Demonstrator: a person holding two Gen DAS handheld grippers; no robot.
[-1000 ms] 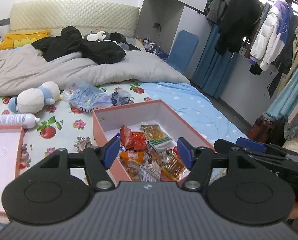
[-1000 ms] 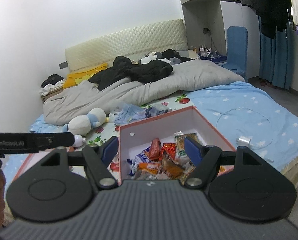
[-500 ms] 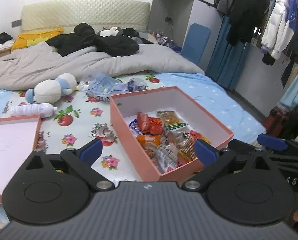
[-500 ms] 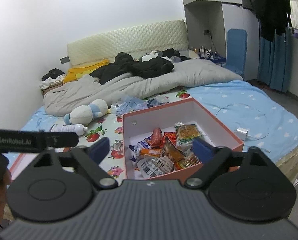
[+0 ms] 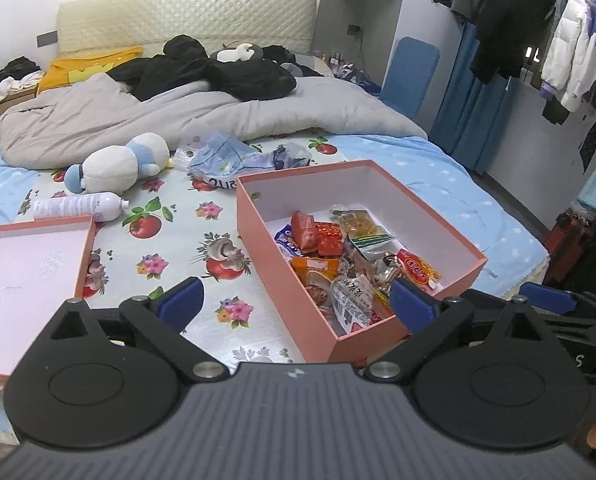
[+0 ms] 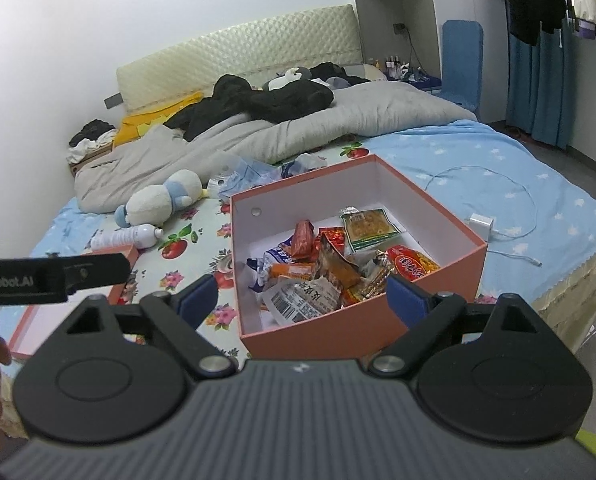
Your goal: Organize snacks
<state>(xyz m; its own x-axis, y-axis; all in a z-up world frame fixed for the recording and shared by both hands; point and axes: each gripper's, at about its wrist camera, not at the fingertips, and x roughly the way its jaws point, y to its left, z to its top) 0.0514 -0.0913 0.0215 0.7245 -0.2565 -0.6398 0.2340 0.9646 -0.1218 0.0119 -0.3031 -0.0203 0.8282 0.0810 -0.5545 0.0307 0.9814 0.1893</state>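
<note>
A pink cardboard box [image 5: 258, 216] stands open on the bed, with several snack packets [image 5: 338, 256] piled inside. It also shows in the right wrist view [image 6: 454, 276], with the same snack packets [image 6: 330, 264]. My left gripper [image 5: 296, 304] is open and empty, held back above the box's near edge. My right gripper [image 6: 302, 296] is open and empty, also back from the box. The box lid [image 5: 26, 264] lies upside down on the bed to the left.
On the flowered sheet lie a plush toy [image 5: 118, 164], a white bottle [image 5: 78, 206] and a crumpled plastic bag [image 5: 234, 156]. A grey duvet [image 5: 178, 120] and dark clothes fill the bed's far end. A white charger and cable [image 6: 482, 224] lie right of the box.
Both grippers have opened wide and pulled back and up from the box. The box and its snacks have not moved.
</note>
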